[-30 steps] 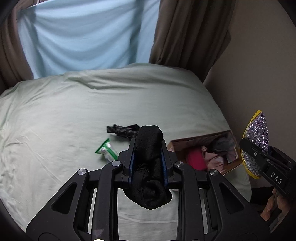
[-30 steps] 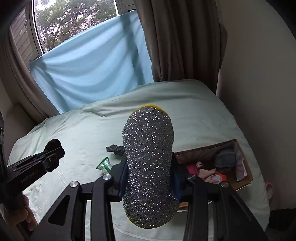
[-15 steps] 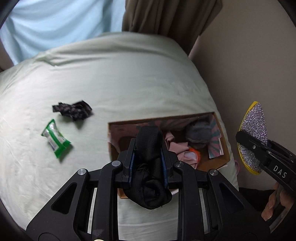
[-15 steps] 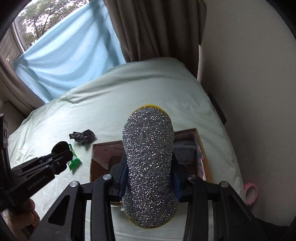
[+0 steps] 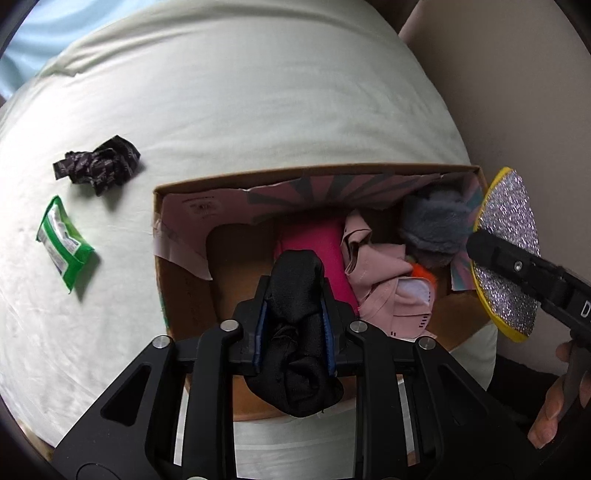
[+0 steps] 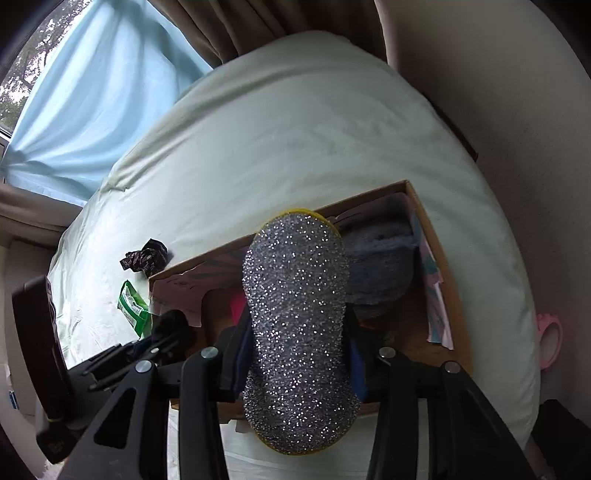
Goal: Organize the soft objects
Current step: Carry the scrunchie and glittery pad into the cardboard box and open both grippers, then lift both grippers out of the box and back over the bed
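While looking steeply down from both wrist cameras, takes in a wide bed (image 5: 258,110) under a pale green sheet, filling most of each view. Backed by a beige wall (image 6: 498,92) on the right, a light blue curtain (image 6: 92,110) and brown drapes (image 6: 295,22) at the far end.

Next in size, an open cardboard box (image 5: 295,175) sitting on the near right part of the bed, close to the wall. Holds a grey fluffy item (image 5: 432,229) at its right end, a crumpled pale pink cloth (image 5: 376,273) in the middle and something bright magenta (image 5: 314,236) beside that; bare cardboard at the left end.

Hanging over the left half of the box, the left gripper (image 5: 295,291), black, clenched tight on a rolled black sock (image 5: 295,350), held above the box and not inside it.

Over the right end of the box, the right gripper (image 6: 295,332), held in a hand (image 5: 554,417), grasping a glittery silver sponge (image 6: 295,295) with a yellow back. Jaws just eased open a little, sponge between the pads and above the grey item.

Lying on the sheet left of the box, well apart from it, a green packet (image 5: 62,247) and, just beyond, a crumpled dark wrapper (image 5: 99,166).
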`<act>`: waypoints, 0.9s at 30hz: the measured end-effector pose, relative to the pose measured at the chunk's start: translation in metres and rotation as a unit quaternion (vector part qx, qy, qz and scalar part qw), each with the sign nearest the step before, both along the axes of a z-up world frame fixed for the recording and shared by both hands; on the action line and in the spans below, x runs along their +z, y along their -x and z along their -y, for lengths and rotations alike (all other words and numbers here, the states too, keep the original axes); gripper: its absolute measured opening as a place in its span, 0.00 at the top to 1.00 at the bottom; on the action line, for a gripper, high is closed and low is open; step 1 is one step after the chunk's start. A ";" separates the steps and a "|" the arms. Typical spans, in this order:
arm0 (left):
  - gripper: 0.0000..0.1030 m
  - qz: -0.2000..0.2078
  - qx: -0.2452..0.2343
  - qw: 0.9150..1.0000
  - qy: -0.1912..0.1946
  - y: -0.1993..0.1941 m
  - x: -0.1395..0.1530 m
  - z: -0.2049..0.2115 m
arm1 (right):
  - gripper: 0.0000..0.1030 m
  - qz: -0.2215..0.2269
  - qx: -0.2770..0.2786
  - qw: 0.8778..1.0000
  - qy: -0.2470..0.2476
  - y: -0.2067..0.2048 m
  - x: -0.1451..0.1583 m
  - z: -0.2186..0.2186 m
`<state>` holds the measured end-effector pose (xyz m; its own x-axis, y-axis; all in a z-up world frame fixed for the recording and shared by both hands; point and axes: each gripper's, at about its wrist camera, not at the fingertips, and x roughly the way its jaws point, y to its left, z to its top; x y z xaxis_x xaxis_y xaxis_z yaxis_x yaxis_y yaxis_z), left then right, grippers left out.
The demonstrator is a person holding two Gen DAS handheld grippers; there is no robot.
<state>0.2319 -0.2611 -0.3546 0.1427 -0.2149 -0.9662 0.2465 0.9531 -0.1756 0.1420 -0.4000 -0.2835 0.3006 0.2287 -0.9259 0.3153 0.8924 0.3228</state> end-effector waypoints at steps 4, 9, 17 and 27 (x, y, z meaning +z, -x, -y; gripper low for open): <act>0.21 0.012 -0.011 1.000 -0.006 0.002 0.003 0.003 | 0.27 -0.016 -0.003 1.000 -0.019 -0.009 -0.012 -0.001; 0.00 0.016 -0.026 0.999 -0.016 0.008 0.009 0.000 | 0.07 -0.015 -0.005 1.000 -0.006 -0.007 -0.014 0.002; 0.00 0.019 -0.019 0.999 -0.019 0.021 0.021 -0.011 | 0.07 0.008 -0.021 1.000 -0.006 0.009 -0.006 0.006; 0.00 0.066 -0.014 0.998 -0.007 0.050 0.063 -0.024 | 0.07 0.060 -0.019 0.998 0.020 0.035 0.034 -0.003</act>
<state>0.1822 -0.2372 -0.2919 0.2626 -0.2076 -0.9423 0.2927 0.9477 -0.1272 0.1067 -0.3975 -0.2494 0.4174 0.1791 -0.8909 0.3103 0.8933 0.3250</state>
